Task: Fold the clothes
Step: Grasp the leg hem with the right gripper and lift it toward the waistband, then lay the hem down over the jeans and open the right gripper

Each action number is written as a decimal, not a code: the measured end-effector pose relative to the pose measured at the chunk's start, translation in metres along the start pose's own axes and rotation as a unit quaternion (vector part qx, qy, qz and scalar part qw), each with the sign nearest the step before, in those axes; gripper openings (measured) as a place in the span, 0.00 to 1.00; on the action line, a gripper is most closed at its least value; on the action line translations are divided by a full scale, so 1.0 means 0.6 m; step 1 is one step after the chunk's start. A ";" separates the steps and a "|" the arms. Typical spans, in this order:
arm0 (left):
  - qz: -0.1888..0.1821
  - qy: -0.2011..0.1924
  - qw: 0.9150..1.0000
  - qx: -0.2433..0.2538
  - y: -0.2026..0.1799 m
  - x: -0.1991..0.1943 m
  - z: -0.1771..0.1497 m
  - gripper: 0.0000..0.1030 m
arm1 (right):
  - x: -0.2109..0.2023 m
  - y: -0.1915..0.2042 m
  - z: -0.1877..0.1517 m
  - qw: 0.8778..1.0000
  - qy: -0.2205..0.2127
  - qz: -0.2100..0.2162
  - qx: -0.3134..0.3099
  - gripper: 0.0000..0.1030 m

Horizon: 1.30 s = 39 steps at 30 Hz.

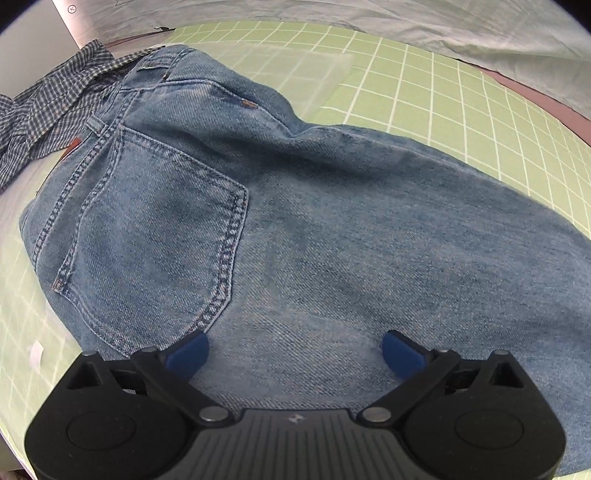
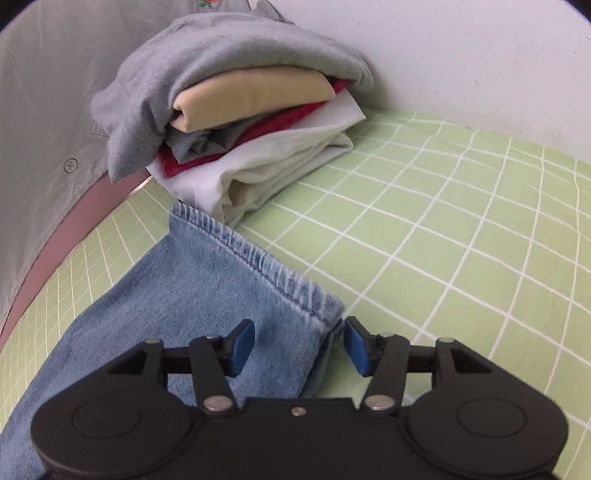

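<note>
Blue pads point(image 1: 188, 354) of the left hand-held gripper point(image 1: 293, 352) stand spread wide apart just above the denim, gripping nothing. Beneath and ahead of them lie the jeans point(image 1: 295, 229), seat side up, with a stitched back pocket point(image 1: 159, 240) just left of the fingers and the waistband farther off toward the far left of the surface. The jeans rest on a green sheet with a white grid point(image 1: 461, 110). Past the waistband a crumpled blue-and-white checked shirt point(image 1: 48, 107) touches the jeans. A pale cloth point(image 1: 443, 26) runs along the far edge of the sheet.

The right hand-held gripper point(image 2: 299, 347) is also spread, its fingers set to either side of the near corner of the jeans leg point(image 2: 207, 288): the left pad sits over the denim, the right pad just beside the folded edge, over the green sheet point(image 2: 461, 229); they do not pinch the cloth. The stitched hem point(image 2: 255, 254) runs slantwise away from the fingers toward the far left. Just beyond the hem's far end stands a stack of folded clothes point(image 2: 236, 110), white at the bottom, then red, grey and beige, with a grey garment draped over the top, against a white wall point(image 2: 461, 48).
</note>
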<state>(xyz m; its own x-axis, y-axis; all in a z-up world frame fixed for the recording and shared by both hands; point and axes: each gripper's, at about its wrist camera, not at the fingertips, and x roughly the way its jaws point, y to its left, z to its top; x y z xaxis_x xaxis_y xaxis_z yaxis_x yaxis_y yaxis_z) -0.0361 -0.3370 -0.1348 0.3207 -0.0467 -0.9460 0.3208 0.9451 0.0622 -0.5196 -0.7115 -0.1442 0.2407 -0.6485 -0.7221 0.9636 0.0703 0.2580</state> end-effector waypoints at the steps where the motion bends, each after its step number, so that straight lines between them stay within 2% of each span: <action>1: 0.000 -0.001 1.000 -0.001 0.000 0.000 0.000 0.98 | 0.003 -0.001 0.000 1.000 0.004 0.003 0.001 0.51; 3: -0.004 -0.010 1.000 -0.003 0.004 -0.008 -0.005 0.98 | 0.008 -0.004 0.000 1.000 0.011 0.010 0.002 0.23; 5: -0.012 -0.024 1.000 -0.005 0.010 -0.020 -0.013 0.98 | 0.007 0.001 0.001 1.000 0.013 0.012 -0.006 0.18; 11: -0.036 -0.067 0.997 -0.007 0.033 -0.062 -0.036 0.98 | -0.052 0.101 -0.002 0.992 -0.026 0.030 -0.117 0.17; 15: -0.048 -0.094 0.994 -0.006 0.058 -0.090 -0.049 0.98 | -0.104 0.210 -0.040 0.976 -0.047 0.088 -0.195 0.17; 20: -0.053 -0.103 0.993 -0.020 0.095 -0.101 -0.067 0.98 | -0.116 0.311 -0.179 0.948 0.009 0.131 -0.289 0.17; 23: -0.054 -0.107 0.992 -0.026 0.127 -0.107 -0.081 0.98 | -0.123 0.371 -0.264 0.925 0.043 0.156 -0.343 0.18; 24: -0.054 -0.108 0.992 -0.025 0.138 -0.109 -0.084 0.98 | -0.126 0.391 -0.292 0.917 0.054 0.164 -0.361 0.22; 25: -0.054 -0.109 0.992 -0.025 0.146 -0.112 -0.089 0.98 | -0.133 0.397 -0.313 0.915 0.038 0.157 -0.370 0.23; 28: -0.056 -0.108 0.992 -0.025 0.171 -0.114 -0.099 0.98 | -0.139 0.391 -0.303 0.930 0.026 0.141 -0.338 0.33; 29: -0.057 -0.107 0.992 -0.025 0.180 -0.114 -0.101 0.98 | -0.140 0.389 -0.299 0.935 0.023 0.135 -0.326 0.43; 30: -0.058 -0.106 0.992 -0.026 0.187 -0.113 -0.103 0.98 | -0.142 0.387 -0.295 0.940 0.020 0.130 -0.314 0.47; 36: -0.060 -0.105 0.992 -0.033 0.232 -0.112 -0.113 0.98 | -0.152 0.375 -0.270 0.965 0.002 0.098 -0.242 0.47; 39: -0.060 -0.103 0.992 -0.034 0.250 -0.109 -0.116 0.98 | -0.157 0.369 -0.258 0.975 -0.008 0.081 -0.205 0.51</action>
<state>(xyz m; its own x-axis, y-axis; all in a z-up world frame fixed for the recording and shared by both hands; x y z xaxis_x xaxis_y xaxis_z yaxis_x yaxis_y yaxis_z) -0.0710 -0.1695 -0.0856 0.4624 -0.2186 -0.8593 0.3091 0.9481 -0.0748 -0.3107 -0.5176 -0.1184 0.3954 -0.6144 -0.6828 0.8790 0.4688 0.0872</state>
